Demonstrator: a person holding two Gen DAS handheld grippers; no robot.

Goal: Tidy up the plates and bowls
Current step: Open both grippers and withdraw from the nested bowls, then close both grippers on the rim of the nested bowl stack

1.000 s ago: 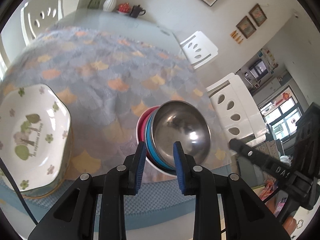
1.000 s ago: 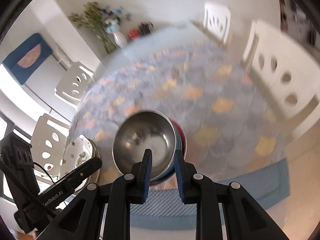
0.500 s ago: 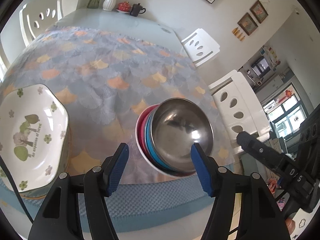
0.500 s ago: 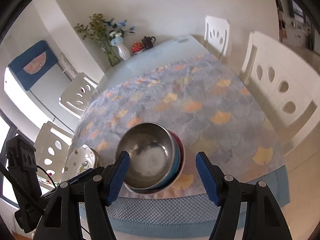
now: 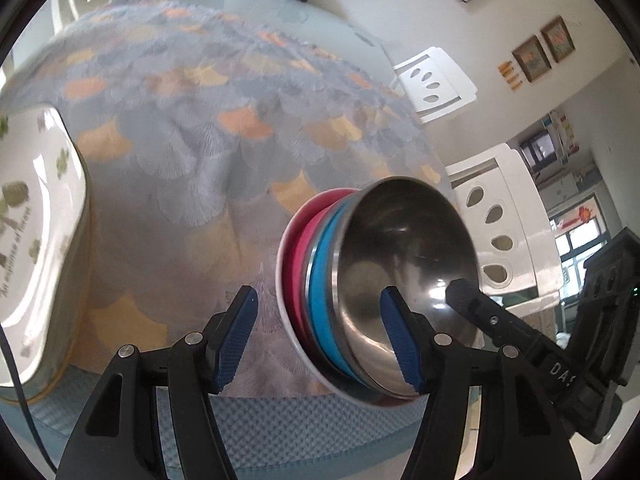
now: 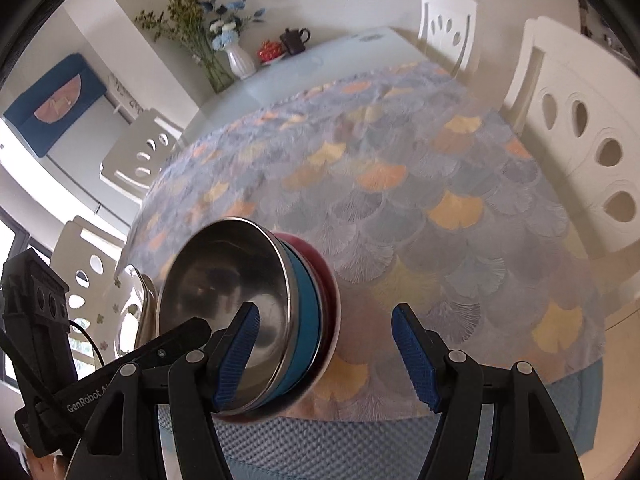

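A steel bowl (image 5: 404, 264) sits nested on top of a blue bowl (image 5: 324, 300), a red one and a white one, near the table's front edge. The stack also shows in the right wrist view (image 6: 228, 292). My left gripper (image 5: 320, 340) is open, its jaws straddling the stack's left rim, one finger inside the steel bowl. My right gripper (image 6: 326, 356) is open around the stack's right rim. A white flowered plate (image 5: 36, 232) lies at the far left on other plates.
The table has a fan-patterned cloth (image 6: 400, 184). White chairs (image 6: 584, 152) stand around it. A vase with flowers (image 6: 236, 60), a red pot and a dark teapot (image 6: 296, 40) stand at the far end.
Both grippers went from shut to open, then came in closer and lower to the bowl stack. The stack has not moved.
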